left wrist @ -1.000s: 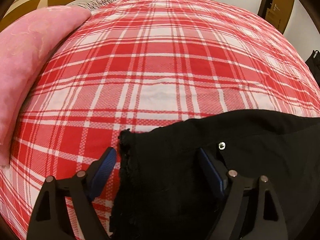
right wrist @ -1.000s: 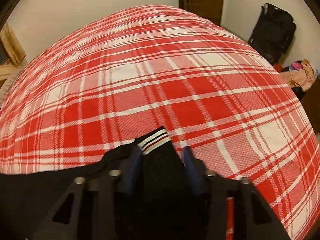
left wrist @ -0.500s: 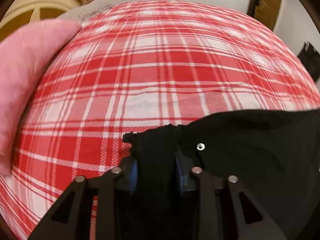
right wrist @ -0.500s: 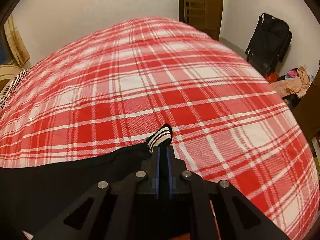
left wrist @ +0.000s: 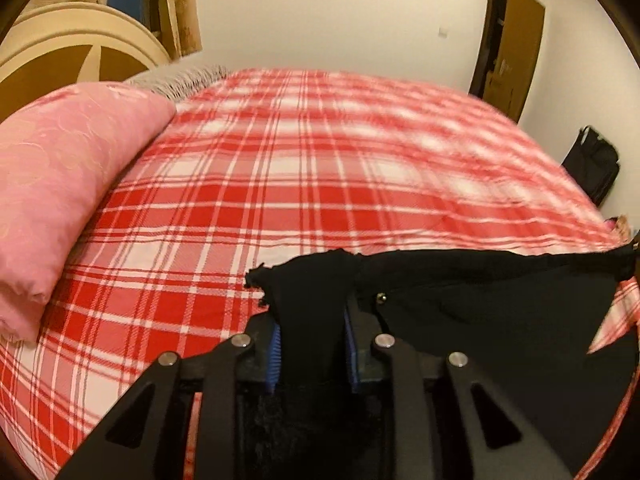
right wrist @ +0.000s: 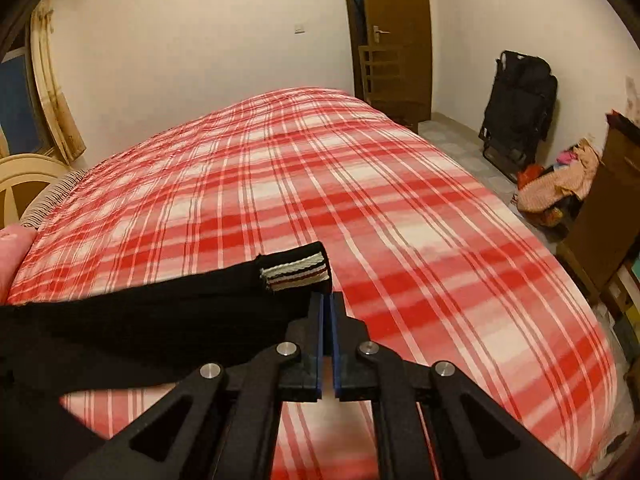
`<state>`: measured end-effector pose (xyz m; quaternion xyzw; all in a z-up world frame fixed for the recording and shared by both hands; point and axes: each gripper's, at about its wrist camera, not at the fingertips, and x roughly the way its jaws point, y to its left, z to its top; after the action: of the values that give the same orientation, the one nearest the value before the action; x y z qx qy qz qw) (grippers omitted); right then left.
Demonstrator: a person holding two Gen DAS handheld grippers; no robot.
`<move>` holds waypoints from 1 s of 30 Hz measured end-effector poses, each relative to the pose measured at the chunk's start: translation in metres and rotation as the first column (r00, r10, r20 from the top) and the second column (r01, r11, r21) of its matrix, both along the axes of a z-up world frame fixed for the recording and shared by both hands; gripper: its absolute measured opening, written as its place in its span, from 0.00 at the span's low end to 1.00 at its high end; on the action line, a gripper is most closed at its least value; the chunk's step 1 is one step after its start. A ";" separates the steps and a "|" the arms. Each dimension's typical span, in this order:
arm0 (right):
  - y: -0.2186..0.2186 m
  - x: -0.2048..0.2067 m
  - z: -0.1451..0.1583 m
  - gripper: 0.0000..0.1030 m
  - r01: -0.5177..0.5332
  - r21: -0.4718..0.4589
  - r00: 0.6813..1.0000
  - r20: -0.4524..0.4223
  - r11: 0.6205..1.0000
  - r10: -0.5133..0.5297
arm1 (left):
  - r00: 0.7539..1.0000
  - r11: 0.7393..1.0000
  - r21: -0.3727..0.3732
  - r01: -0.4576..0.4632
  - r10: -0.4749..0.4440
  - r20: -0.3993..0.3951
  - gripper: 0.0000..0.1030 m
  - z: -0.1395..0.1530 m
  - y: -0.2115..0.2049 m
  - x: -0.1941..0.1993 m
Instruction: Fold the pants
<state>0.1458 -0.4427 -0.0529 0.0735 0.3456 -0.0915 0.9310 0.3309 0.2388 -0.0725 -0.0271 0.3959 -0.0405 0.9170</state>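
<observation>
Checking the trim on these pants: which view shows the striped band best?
The right wrist view: the striped band sits sharp and close, just above the right tool. The left wrist view shows only black pants fabric, no stripes.

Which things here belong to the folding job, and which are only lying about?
Belong to the job:
- black pants
- left claw, closing on the pants
- right claw, shut on the pants' corner
- plaid bed

Just lying about:
- pink pillow
- black bag
- clothes pile
</observation>
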 end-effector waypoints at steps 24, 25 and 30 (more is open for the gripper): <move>0.146 -0.102 -0.001 0.66 -0.253 -0.247 0.966 -0.115 0.935 0.231 | 0.996 0.996 -0.050 0.070 -0.067 0.053 0.25 -0.040 0.009 -0.146; 0.175 -0.092 -0.006 0.66 -0.331 -0.250 0.943 -0.131 0.910 0.307 | 0.996 0.996 -0.047 0.072 -0.069 0.057 0.25 -0.040 0.009 -0.146; 0.326 -0.052 -0.053 0.66 -0.653 -0.241 0.757 -0.235 0.718 0.610 | 0.995 0.996 -0.064 0.068 -0.063 0.077 0.25 -0.037 0.009 -0.148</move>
<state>0.0943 -0.1164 -0.1061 -0.2019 0.3950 0.1745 0.8791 0.1824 0.2475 -0.1099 -0.0430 0.3605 -0.0846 0.9279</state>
